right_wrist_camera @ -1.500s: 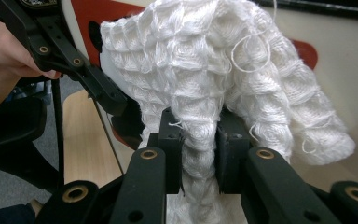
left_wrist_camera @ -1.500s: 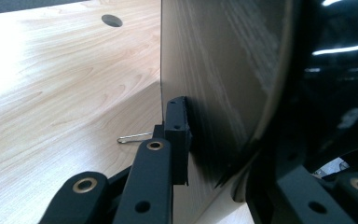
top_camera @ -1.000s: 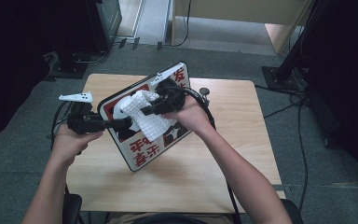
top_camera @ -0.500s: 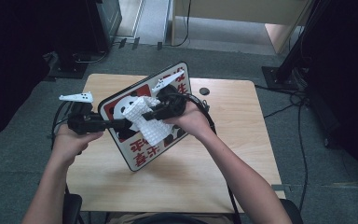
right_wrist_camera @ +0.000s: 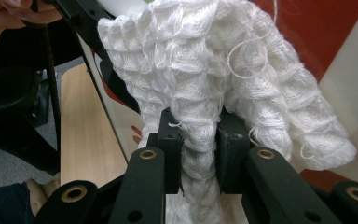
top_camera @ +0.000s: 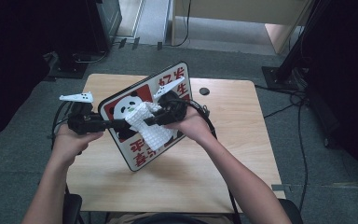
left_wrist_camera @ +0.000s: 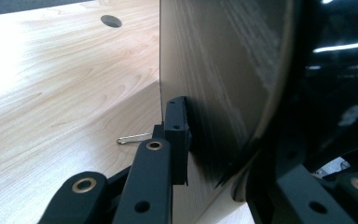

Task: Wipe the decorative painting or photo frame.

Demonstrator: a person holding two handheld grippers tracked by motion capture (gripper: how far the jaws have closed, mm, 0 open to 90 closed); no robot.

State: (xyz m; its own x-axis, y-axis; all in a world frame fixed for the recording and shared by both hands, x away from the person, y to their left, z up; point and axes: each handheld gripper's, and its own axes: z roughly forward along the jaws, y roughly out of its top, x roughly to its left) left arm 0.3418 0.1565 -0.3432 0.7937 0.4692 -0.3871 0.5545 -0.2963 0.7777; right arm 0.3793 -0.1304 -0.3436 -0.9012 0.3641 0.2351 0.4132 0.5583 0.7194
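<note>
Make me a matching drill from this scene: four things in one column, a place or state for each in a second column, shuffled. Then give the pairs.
Things:
1. white cloth
2. panda board
3. left tongs
4. black round piece

Places or states:
A. lies alone on the table near its far edge
B. clamped on the board's edge
C. held tilted above the tabletop
D. pinched between the right tongs, against the board's face

Pairs: 1-D, 2-C, 3-B, 4-A
</note>
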